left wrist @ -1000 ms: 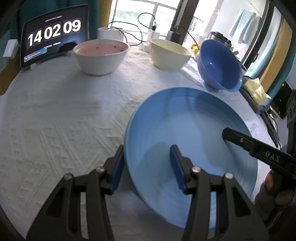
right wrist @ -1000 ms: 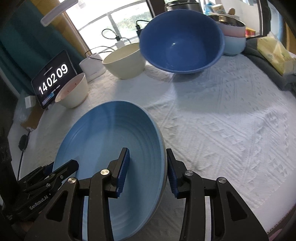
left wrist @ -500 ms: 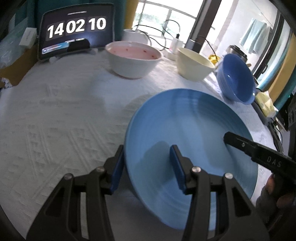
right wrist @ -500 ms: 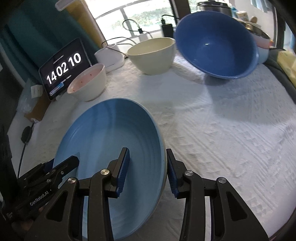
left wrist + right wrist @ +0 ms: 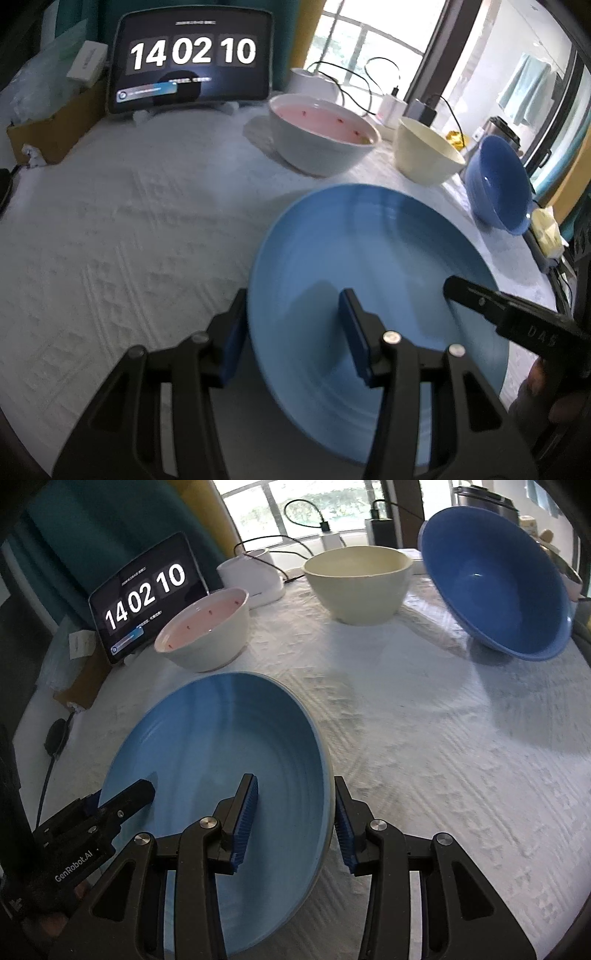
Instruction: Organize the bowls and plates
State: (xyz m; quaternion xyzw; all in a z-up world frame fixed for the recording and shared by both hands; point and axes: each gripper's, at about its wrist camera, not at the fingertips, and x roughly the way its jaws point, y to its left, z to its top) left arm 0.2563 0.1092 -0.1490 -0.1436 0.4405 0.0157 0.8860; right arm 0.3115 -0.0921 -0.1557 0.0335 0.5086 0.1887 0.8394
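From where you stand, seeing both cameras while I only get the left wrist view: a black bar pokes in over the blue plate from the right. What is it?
Observer: That is one finger of the right gripper. Its other finger sits outside the blue plate, so the plate's rim runs between the two.
Operator: Does the tool I'm looking along have a name on it?
Observer: Yes. The left gripper has GenRobot.AI printed on its side, which only the right wrist view shows.
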